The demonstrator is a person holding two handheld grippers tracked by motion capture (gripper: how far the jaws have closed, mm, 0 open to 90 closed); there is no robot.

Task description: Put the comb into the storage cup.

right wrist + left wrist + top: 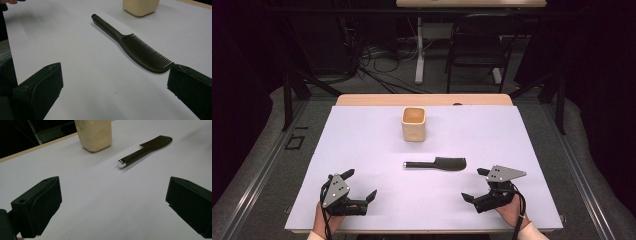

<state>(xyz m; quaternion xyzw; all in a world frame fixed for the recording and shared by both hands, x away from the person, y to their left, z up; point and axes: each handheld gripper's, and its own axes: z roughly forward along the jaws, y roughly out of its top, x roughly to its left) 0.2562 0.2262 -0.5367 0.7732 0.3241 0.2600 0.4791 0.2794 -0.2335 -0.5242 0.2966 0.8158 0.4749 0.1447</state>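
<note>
A black comb (pixel 437 163) lies flat in the middle of the white table cover (pixel 362 145), its silver-capped handle pointing left. Behind it stands a cream square cup (pixel 413 123), upright and open at the top. My left gripper (pixel 360 185) rests near the front left edge, jaws wide open and nothing between them. My right gripper (pixel 475 184) sits at the front right, also open and holding nothing. In the left gripper view the comb (pixel 145 150) and cup (pixel 95 133) lie ahead. In the right gripper view the comb (pixel 135 47) runs just beyond the jaws, with the cup (pixel 140 6) behind.
The wooden table edge (pixel 422 99) shows behind the cover. Past it stand a black chair (pixel 477 45) and a white table leg (pixel 419 50) among floor cables. Dark curtains close off both sides.
</note>
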